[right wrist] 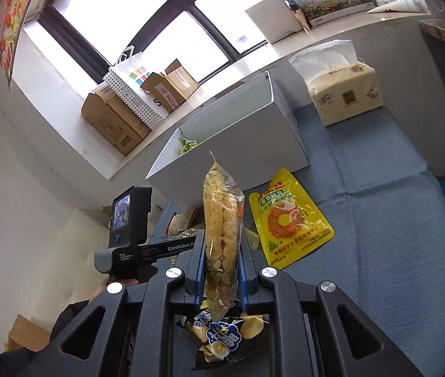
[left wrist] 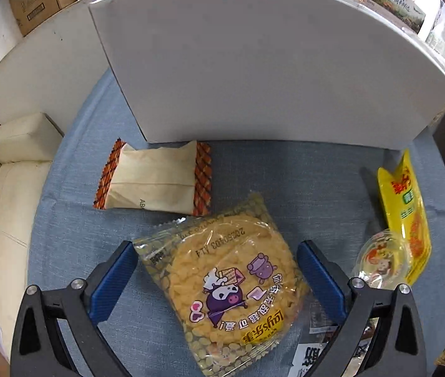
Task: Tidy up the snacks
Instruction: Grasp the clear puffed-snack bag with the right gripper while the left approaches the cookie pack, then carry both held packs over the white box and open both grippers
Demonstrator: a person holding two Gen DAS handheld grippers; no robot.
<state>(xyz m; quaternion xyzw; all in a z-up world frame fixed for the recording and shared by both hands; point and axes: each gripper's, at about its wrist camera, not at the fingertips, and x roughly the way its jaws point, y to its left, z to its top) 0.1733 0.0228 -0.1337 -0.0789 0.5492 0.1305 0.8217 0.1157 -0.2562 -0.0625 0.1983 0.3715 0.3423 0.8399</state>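
In the left wrist view, my left gripper [left wrist: 217,270] is open, its blue pads on either side of a clear bag of yellow rice-cracker snack [left wrist: 222,279] lying on the blue cloth. A beige packet with orange plaid ends [left wrist: 156,182] lies beyond it, in front of the white box [left wrist: 269,62]. A yellow pouch [left wrist: 406,216] and a small jelly cup [left wrist: 382,259] lie to the right. In the right wrist view, my right gripper [right wrist: 221,257] is shut on a clear bag of chips [right wrist: 222,235], held upright above the table. The white box [right wrist: 232,138] stands open behind it, and the yellow pouch [right wrist: 288,216] lies to the right.
A tissue pack [right wrist: 343,91] stands behind the box on the blue cloth [right wrist: 379,220]. Cardboard boxes [right wrist: 112,122] and a dotted bag sit on the windowsill. A cream sofa [left wrist: 6,207] lies left of the table. The left hand-held gripper body [right wrist: 134,229] shows at left.
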